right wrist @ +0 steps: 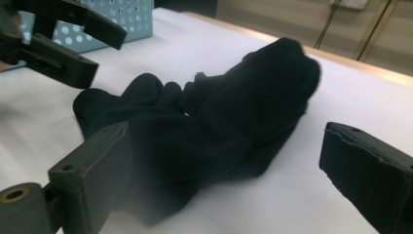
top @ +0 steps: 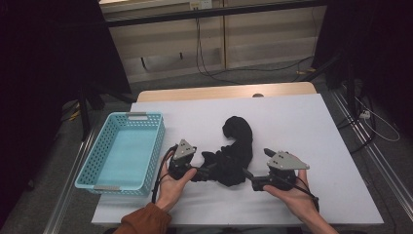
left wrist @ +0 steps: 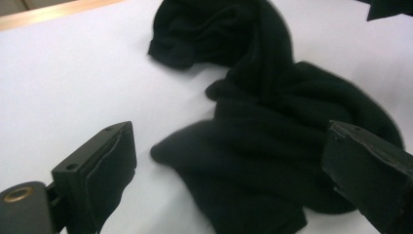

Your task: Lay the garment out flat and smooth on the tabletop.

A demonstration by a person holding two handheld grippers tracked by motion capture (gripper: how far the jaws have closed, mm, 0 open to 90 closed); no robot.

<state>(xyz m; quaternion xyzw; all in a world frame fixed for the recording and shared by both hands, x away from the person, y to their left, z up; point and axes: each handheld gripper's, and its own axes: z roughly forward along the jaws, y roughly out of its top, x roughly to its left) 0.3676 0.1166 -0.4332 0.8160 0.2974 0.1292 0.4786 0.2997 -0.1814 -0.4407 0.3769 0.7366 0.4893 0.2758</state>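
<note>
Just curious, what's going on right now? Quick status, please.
Left gripper and right gripper open, jaws flanking black cloth. Cloth crumpled on table. Blue basket empty, path clear.

Both hands enter from the bottom edge of the high view. The left gripper (top: 207, 171) sits left of centre, low in the frame, held from below by the left hand (top: 171, 185), its jaws parted and pointing right. The right gripper (top: 249, 175), lower right of centre, rests in the right hand (top: 292, 194), jaws spread wide, pointing left.

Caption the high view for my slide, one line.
Two hand-held grippers, left gripper and right gripper, both open, flank a crumpled black cloth beside a blue basket.
</note>
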